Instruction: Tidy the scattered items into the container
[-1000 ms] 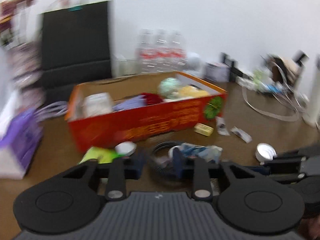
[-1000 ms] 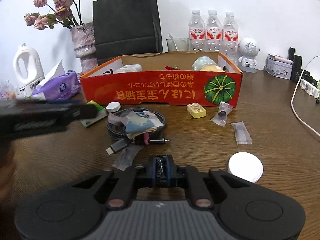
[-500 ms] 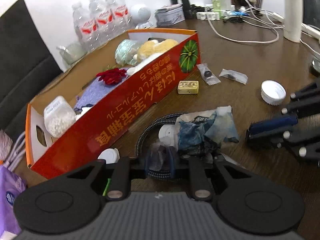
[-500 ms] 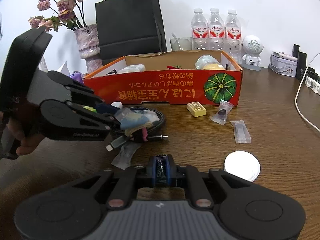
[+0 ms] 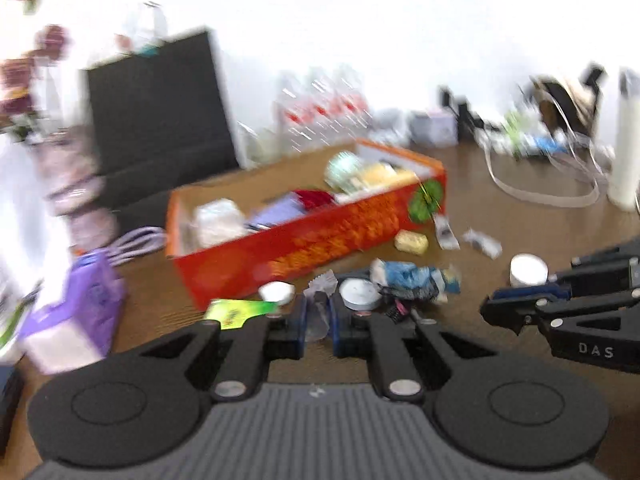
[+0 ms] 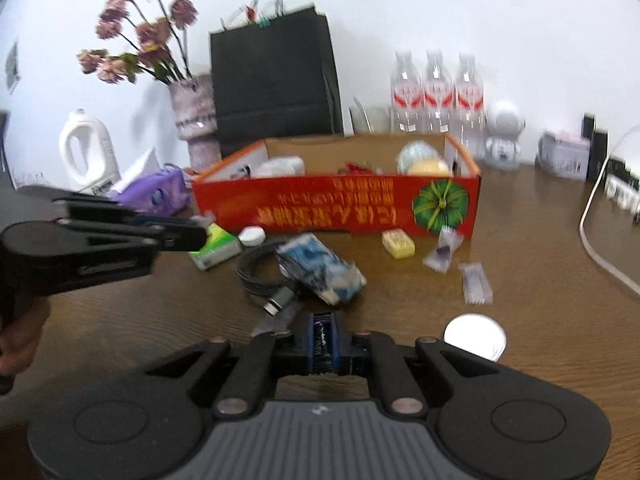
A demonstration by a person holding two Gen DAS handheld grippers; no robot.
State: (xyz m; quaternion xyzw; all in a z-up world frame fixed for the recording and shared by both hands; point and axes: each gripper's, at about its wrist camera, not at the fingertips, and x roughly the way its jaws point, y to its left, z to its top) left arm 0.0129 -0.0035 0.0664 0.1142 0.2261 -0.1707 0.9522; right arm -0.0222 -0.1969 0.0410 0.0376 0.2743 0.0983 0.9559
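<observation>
Only the left view shows the left tool pinching a clear wrapper.

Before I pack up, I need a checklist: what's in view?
cardboard box: 1, red-orange, centre
water bottles: 3, clear, behind box
paper bag: 1, black, behind box
flower vase: 1, pink, back left
jug: 1, white, far left
tissue pack: 1, purple, left of box
cable: 1, dark, before box
packet: 1, blue-white, on cable
carton: 1, green, left of cable
block: 1, yellow, before box
sachets: 2, clear, right of block
lids: 2, white, before box
left gripper: 1, black, shut on clear wrapper
right gripper: 1, black, shut, empty
</observation>
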